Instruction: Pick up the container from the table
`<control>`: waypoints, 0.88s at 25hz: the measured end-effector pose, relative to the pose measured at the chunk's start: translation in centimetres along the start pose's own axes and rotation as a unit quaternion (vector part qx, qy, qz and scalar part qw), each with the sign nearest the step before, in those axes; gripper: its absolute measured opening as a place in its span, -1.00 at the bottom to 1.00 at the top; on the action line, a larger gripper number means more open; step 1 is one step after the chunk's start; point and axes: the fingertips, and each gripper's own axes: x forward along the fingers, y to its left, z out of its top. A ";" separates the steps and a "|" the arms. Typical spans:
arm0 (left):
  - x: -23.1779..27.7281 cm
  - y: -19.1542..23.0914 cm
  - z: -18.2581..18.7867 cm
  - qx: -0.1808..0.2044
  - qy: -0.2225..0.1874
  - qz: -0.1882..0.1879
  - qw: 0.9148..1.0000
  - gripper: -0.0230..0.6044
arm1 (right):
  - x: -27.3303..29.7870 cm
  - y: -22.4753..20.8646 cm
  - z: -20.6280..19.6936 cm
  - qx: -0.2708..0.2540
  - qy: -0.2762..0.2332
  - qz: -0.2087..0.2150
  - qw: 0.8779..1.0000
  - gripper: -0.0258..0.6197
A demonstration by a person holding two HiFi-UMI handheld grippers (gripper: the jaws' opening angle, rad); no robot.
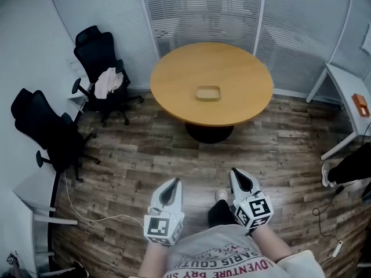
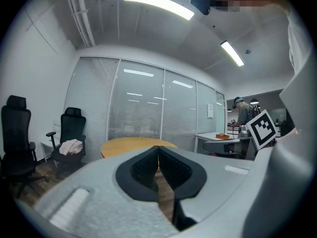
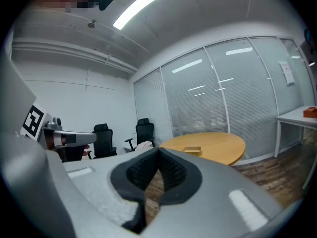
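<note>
Your container, shallow tan rectangular tray, lying flat, open side up, near the middle of the round wooden table

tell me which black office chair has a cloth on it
The office chair nearest the round table: a pale cloth lies on its seat. The other chair is bare.

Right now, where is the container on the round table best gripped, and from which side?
Probably its near wall: the container is a shallow open tray lying flat, so pinch the rim, one jaw inside, approaching from the person's side of the table.
</note>
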 end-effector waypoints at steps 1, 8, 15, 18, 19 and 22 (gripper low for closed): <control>1.3 0.5 0.4 -0.001 -0.002 0.006 1.000 -0.90 | 1.3 -0.8 0.5 0.000 -0.002 0.004 1.000 -0.91; 12.9 2.3 3.4 0.003 -0.013 0.018 1.000 -0.90 | 10.2 -9.0 4.8 -0.004 -0.016 0.016 1.000 -0.91; 23.7 3.2 6.0 0.008 -0.025 0.031 0.999 -0.90 | 17.9 -16.9 8.1 -0.010 -0.023 0.026 0.999 -0.91; 27.4 4.0 6.6 0.006 -0.029 0.038 0.999 -0.90 | 20.5 -19.1 8.8 -0.017 -0.021 0.033 0.999 -0.91; 28.5 4.1 6.7 0.006 -0.029 0.039 0.999 -0.90 | 21.2 -19.9 9.0 -0.017 -0.020 0.033 0.999 -0.91; 31.3 3.9 6.7 0.010 -0.023 0.037 0.999 -0.90 | 22.7 -22.2 9.4 -0.014 -0.019 0.030 0.999 -0.91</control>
